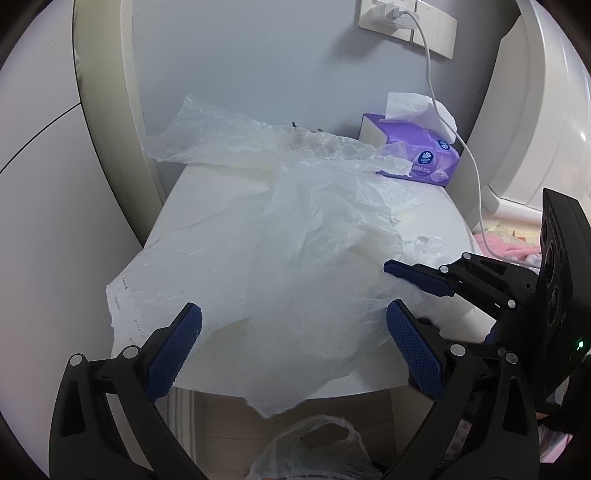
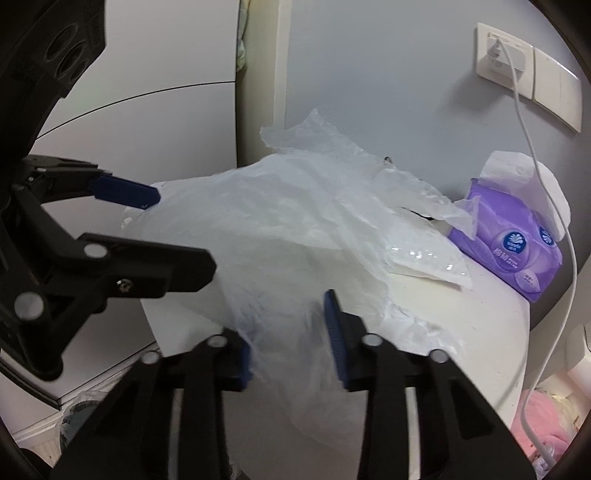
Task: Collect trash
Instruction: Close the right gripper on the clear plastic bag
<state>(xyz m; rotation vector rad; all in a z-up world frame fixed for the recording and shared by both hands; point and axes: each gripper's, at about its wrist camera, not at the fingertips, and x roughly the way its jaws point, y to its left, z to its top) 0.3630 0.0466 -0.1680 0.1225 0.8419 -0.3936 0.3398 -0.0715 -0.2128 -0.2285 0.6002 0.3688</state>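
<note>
A large crumpled sheet of clear plastic wrap (image 1: pixel 295 236) lies spread over the small white table (image 1: pixel 207 192), hanging past its front edge; it also shows in the right wrist view (image 2: pixel 280 229). Bubble wrap (image 1: pixel 317 146) lies behind it. My left gripper (image 1: pixel 293 343) is open, its jaws wide on either side of the plastic's front edge. My right gripper (image 2: pixel 291 336) is open, with the plastic's edge lying between its jaws. The right gripper also shows in the left wrist view (image 1: pixel 417 277), and the left gripper in the right wrist view (image 2: pixel 125 195).
A purple tissue box (image 1: pixel 417 151) stands at the table's back right. A white charger cable (image 1: pixel 476 173) hangs from the wall socket (image 1: pixel 402 22). A bin with a plastic bag liner (image 1: pixel 314 450) sits under the table's front edge. Pink fabric (image 2: pixel 546 424) lies at the right.
</note>
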